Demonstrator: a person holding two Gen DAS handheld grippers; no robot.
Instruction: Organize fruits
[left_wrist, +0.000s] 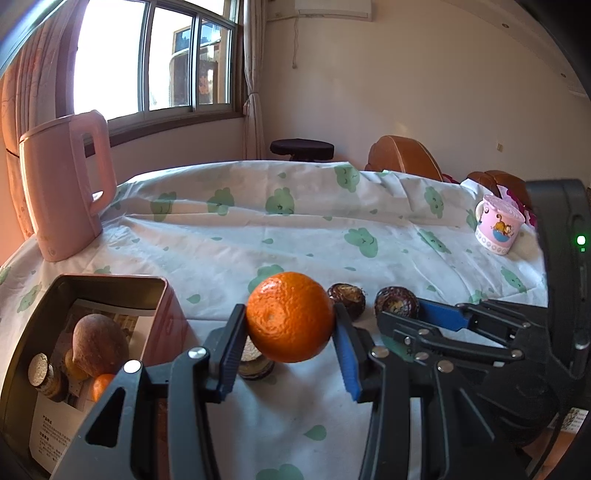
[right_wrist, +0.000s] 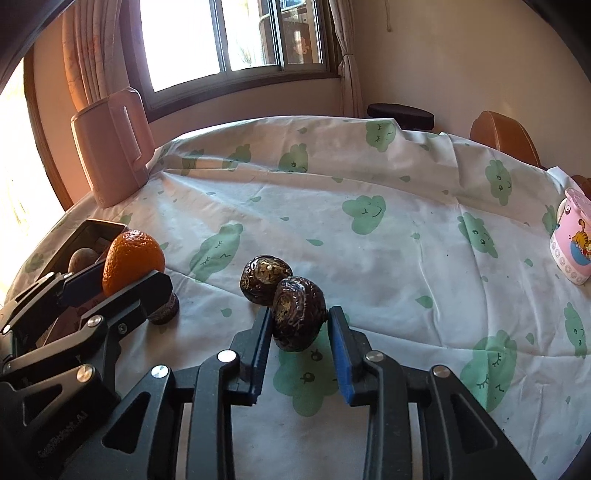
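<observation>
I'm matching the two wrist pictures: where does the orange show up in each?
Left wrist view: the orange sits at centre, clamped between the left gripper fingers.
Right wrist view: the orange is at left, above the tin.
Shared landmark: the pink jug near the window.

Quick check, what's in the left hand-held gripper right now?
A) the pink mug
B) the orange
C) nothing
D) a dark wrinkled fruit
B: the left hand-held gripper has its blue pads pressed on either side of the orange, held above the tablecloth.
</observation>
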